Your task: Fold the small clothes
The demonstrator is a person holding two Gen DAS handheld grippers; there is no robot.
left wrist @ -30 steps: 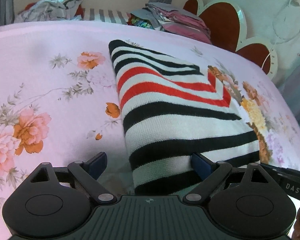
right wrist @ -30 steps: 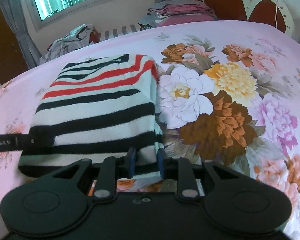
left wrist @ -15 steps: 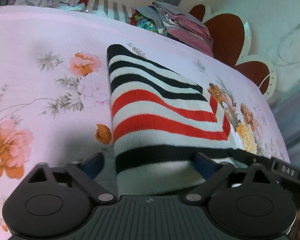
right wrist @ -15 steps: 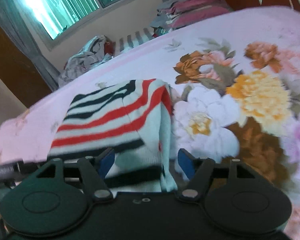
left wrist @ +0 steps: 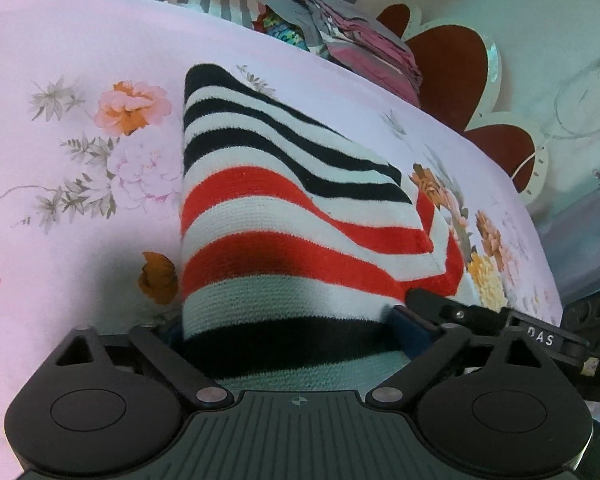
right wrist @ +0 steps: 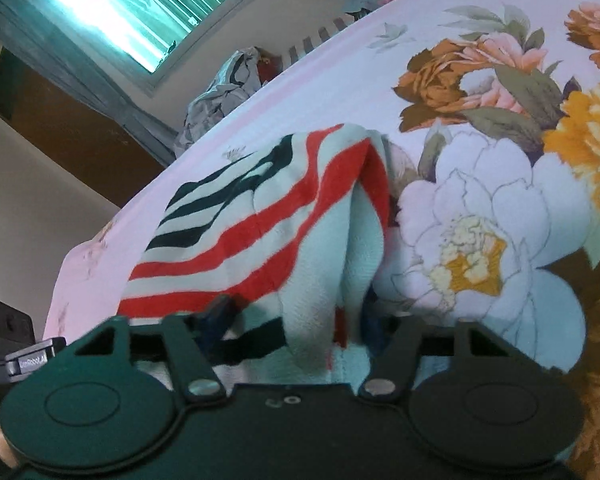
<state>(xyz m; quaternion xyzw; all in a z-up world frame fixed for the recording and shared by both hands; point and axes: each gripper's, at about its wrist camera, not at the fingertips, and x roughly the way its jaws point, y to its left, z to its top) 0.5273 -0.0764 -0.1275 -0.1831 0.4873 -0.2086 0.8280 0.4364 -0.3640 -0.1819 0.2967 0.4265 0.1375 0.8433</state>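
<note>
While my left gripper straddles the striped black, red and white knitted garment on the pink floral bedsheet, jaws spread and just closing slightly, my right gripper has been narrowing around its bunched edge, grip uncertain.

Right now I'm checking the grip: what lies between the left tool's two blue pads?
The near edge of the folded black, white and red striped knit garment fills the left tool, seen in the left wrist view.

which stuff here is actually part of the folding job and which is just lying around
In the job:
- striped knit garment, its near edge between both pairs of jaws
- left gripper
- right gripper
- floral bedsheet as work surface

Lying about:
- stack of folded clothes
- crumpled grey clothes
- scalloped headboard
</note>
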